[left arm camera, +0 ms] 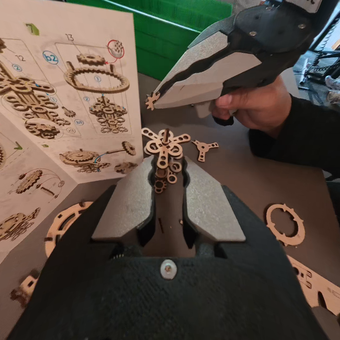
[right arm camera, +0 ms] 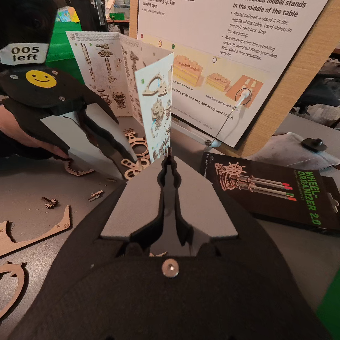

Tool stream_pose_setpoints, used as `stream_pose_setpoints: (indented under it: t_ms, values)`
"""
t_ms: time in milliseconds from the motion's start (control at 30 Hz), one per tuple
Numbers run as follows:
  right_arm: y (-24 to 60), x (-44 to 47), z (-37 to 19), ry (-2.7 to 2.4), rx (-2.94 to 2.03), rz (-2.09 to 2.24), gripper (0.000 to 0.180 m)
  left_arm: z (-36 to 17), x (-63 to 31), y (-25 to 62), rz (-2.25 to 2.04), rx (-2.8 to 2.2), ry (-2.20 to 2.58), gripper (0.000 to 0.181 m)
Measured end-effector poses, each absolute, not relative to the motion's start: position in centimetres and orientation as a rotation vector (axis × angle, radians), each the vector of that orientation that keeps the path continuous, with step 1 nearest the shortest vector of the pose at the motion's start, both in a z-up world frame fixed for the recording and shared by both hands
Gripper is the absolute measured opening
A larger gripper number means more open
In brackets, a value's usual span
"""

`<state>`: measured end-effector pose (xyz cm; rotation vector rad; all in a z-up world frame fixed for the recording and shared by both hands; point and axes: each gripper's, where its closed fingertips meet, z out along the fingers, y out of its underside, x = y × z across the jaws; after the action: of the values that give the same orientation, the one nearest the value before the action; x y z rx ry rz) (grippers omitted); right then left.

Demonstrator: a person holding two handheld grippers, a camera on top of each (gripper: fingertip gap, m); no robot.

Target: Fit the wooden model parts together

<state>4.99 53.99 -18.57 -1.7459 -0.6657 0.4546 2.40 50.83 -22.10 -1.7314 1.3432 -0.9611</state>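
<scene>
Wooden gear (left arm camera: 152, 100) between right fingers (left arm camera: 184, 88)

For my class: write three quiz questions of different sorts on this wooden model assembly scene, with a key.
1. True or false: the right gripper grips a small wooden gear.
2. The left gripper is closed around: A) the shaft assembly B) the notched ring C) the instruction booklet.
3. Fill in: the three-armed wooden piece lies flat on the ____.

Key: 1 true; 2 A; 3 table.
</scene>
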Motion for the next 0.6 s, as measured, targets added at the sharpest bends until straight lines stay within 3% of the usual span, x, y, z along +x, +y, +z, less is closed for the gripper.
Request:
stream_pose_setpoints:
  t_ms: [167,400,600]
  values:
    - [54.2,5.5,-18.6,-0.654,-1.749,0.424,0.0,-22.4,2.6,50.1,-1.018,-1.755,1.413,0.056]
    - [54.1,5.5,-18.1,-0.653,-1.731,0.418,0.0,-18.5,-1.1,50.7,-0.996,-1.665,1.413,0.055]
    - [54.2,5.8,-18.0,-0.648,-1.73,0.396,0.0,-18.4,-0.2,52.7,-1.149,-1.784,1.391,0.041]
